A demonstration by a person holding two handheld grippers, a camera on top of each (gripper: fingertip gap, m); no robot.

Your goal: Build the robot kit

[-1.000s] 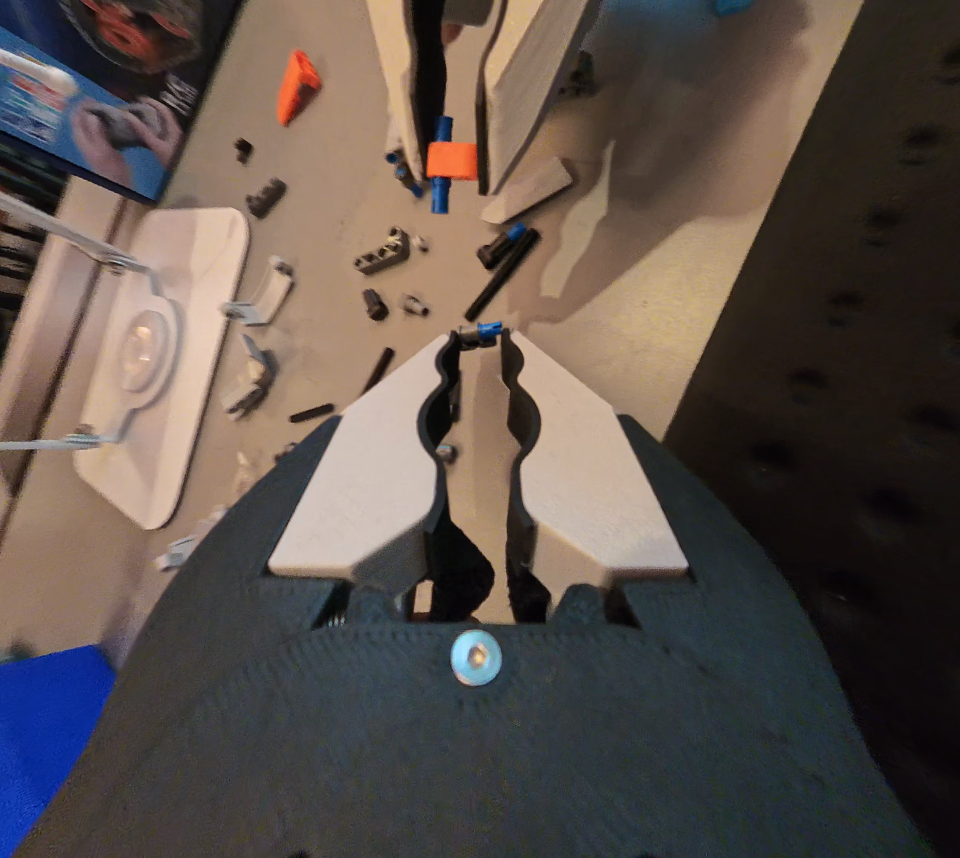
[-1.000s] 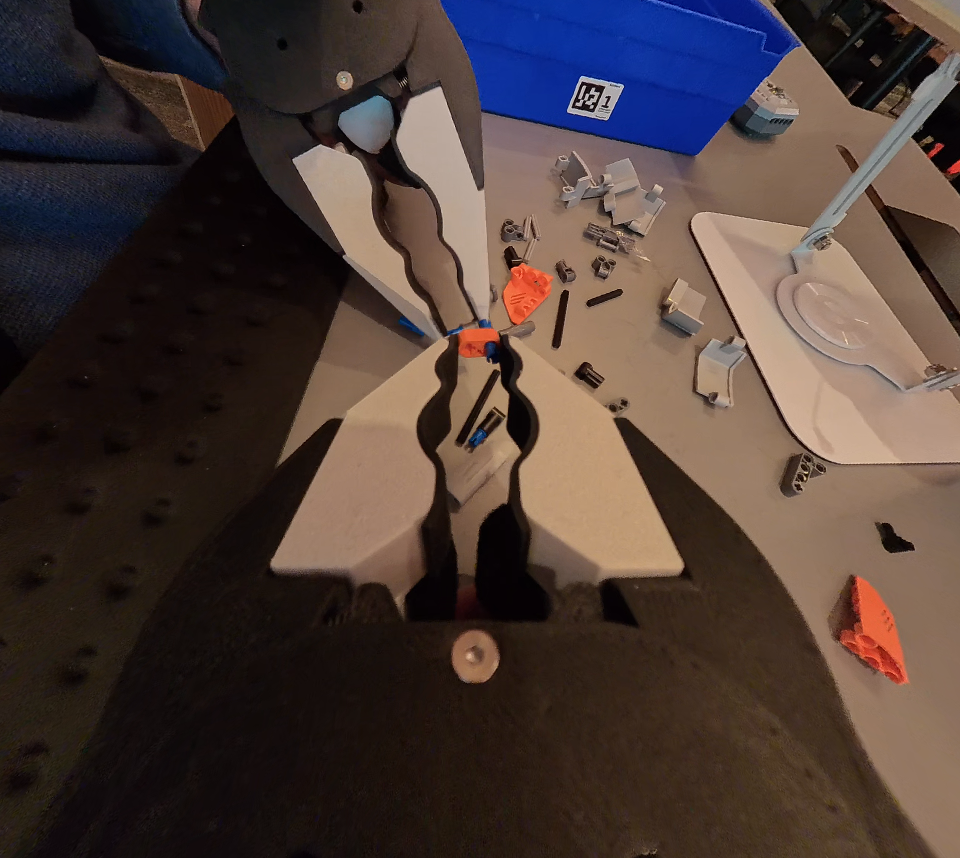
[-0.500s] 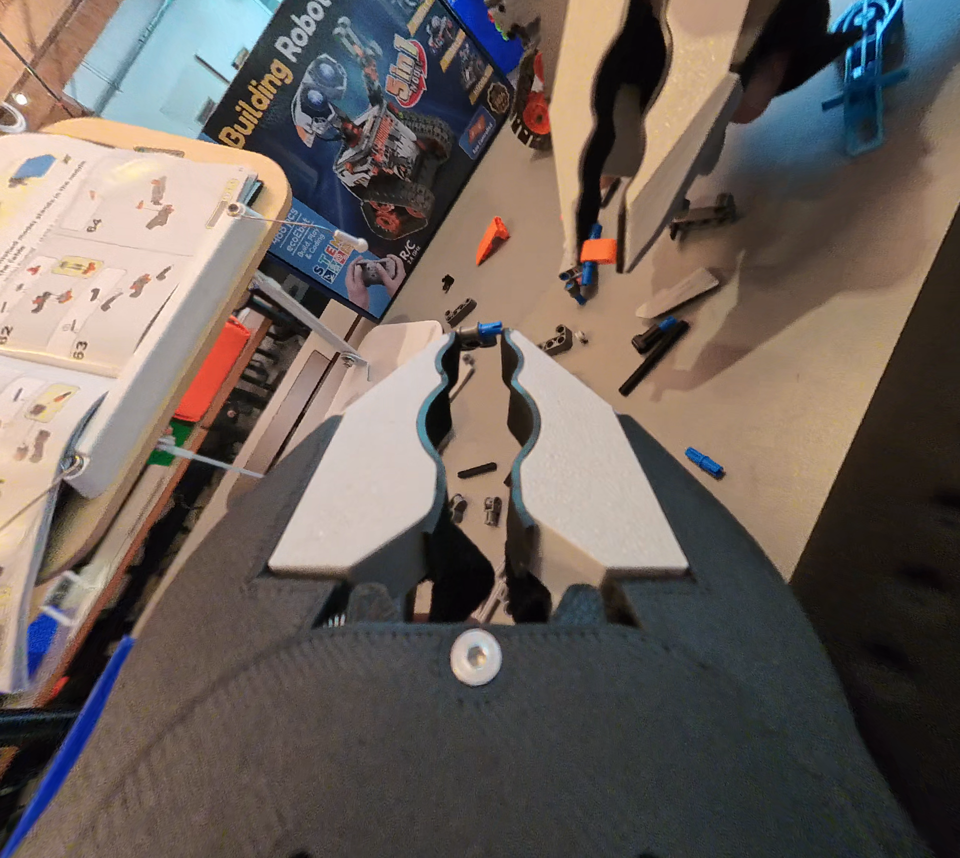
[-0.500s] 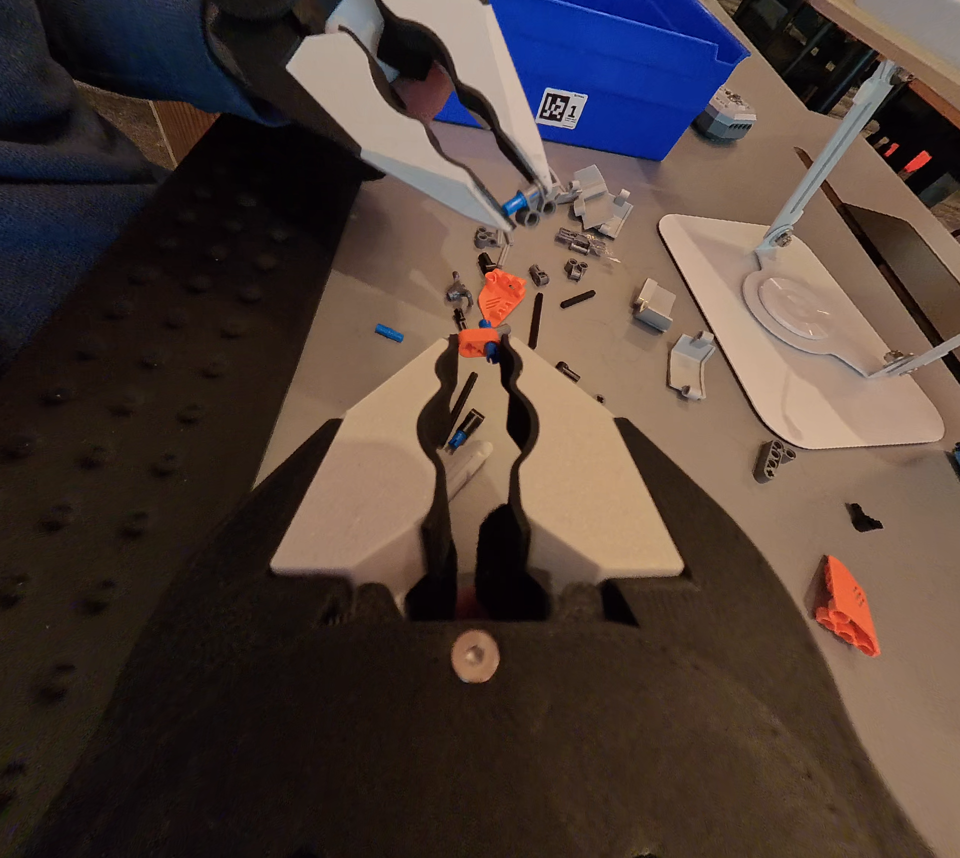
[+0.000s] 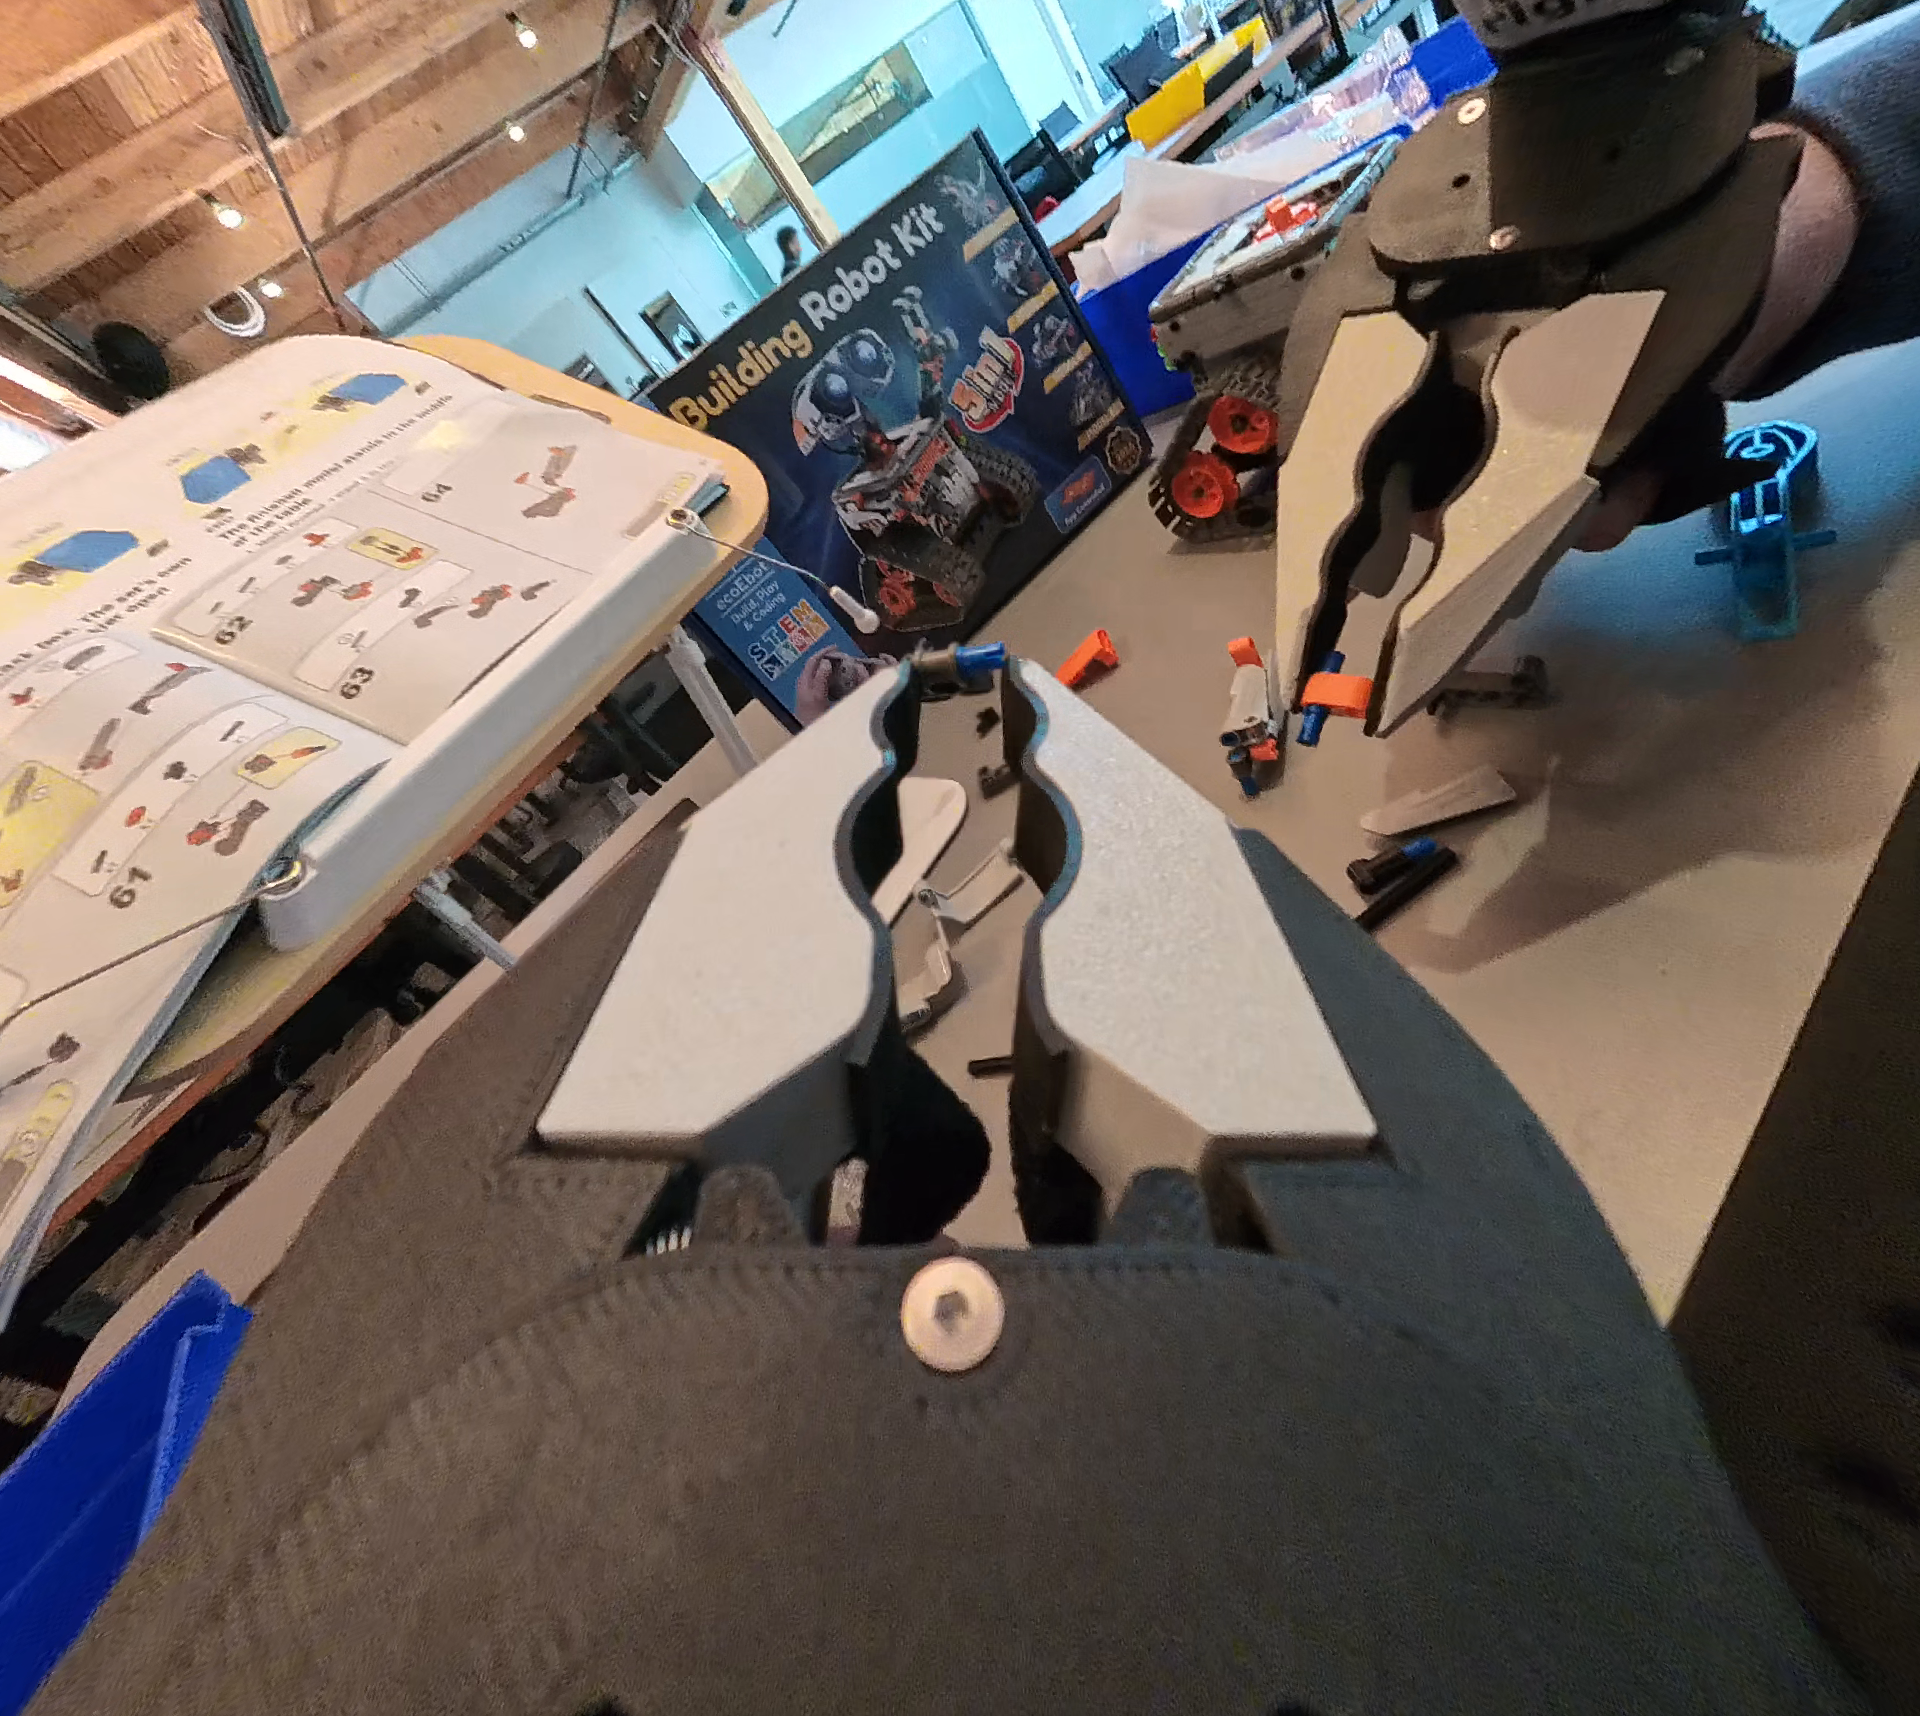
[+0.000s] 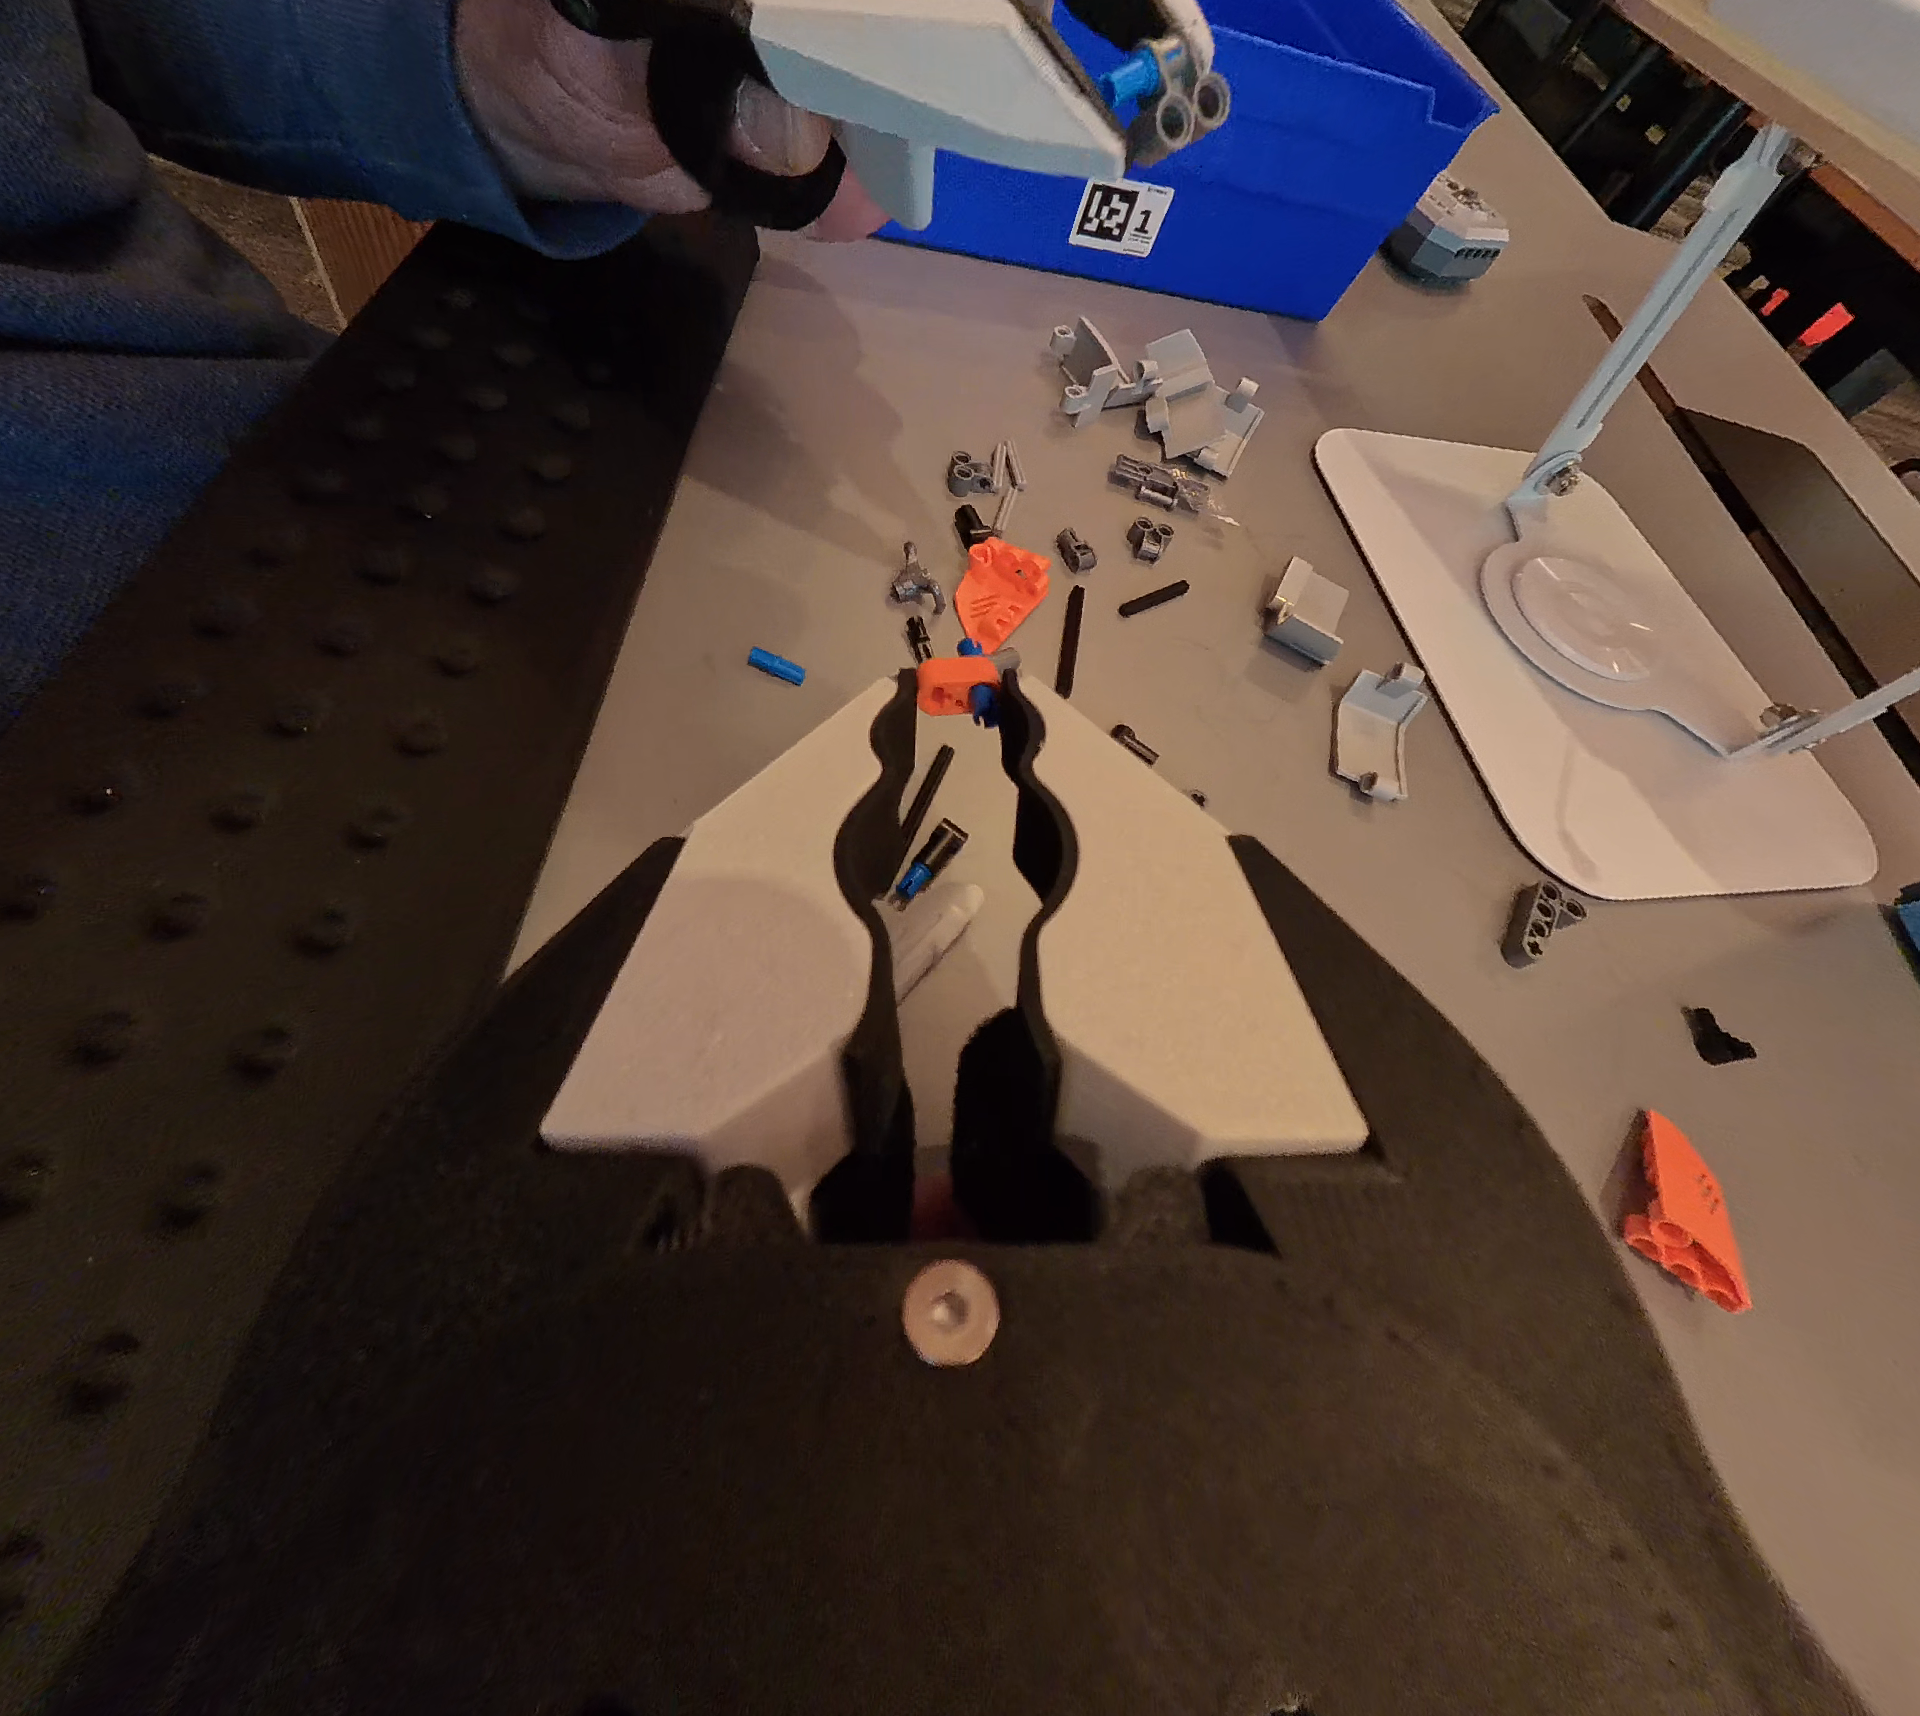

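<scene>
My left gripper (image 5: 958,667) is shut on a small grey connector with a blue pin (image 5: 961,657) and holds it high above the grey table (image 5: 1662,835). In the right wrist view it hangs at the top (image 6: 1164,97), and the grey connector (image 6: 1184,108) sticks out of its tips. My right gripper (image 6: 961,690) is shut on an orange connector with a blue pin (image 6: 956,684), low over the table. In the left wrist view it stands at the right (image 5: 1335,695) with the orange piece (image 5: 1335,690) in its tips.
Several small black, grey and orange parts (image 6: 997,596) lie scattered on the table. A blue bin (image 6: 1299,139) stands behind them. A white stand base (image 6: 1621,793) is at the right. An open booklet (image 5: 260,586), a kit box (image 5: 914,440) and a tracked model (image 5: 1236,430) stand at the back.
My left gripper has risen and tilted up from the table with the grey connector, away from my right gripper. My right gripper has stayed low with the orange piece.
</scene>
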